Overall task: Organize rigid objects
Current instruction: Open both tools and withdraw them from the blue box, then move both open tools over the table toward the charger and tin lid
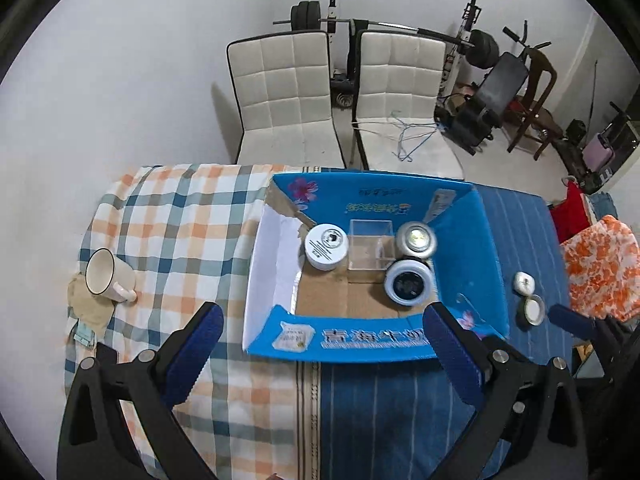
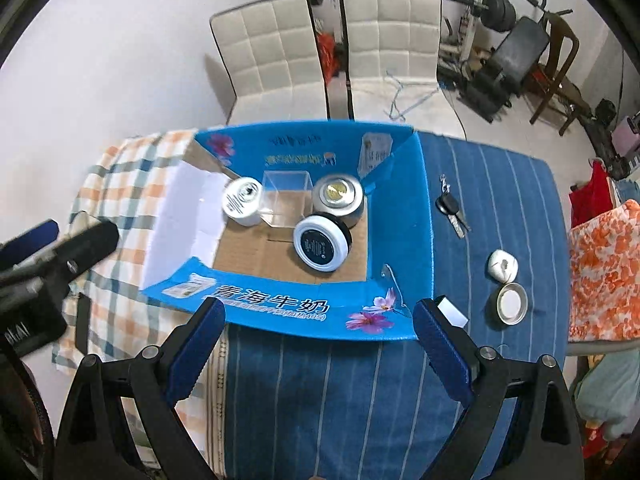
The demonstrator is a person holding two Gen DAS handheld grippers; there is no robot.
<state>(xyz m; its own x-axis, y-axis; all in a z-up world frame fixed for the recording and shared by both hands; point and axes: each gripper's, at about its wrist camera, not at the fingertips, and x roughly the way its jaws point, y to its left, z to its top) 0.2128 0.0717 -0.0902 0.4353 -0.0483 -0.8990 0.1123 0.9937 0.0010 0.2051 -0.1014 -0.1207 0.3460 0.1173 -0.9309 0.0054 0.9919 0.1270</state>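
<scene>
Keys (image 2: 452, 210) lie beside the blue box (image 2: 400, 216); my right gripper (image 2: 318, 344), spread wide and empty, should approach them squarely.

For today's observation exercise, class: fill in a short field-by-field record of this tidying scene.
Container: blue milk carton box, open top
Inside box: white jar, clear plastic box, silver tin, black-lidded jar
Outside, on blue cloth: car key, white case, round lid
On checked cloth: mug
Left claw: open, empty
Right claw: open, empty
</scene>
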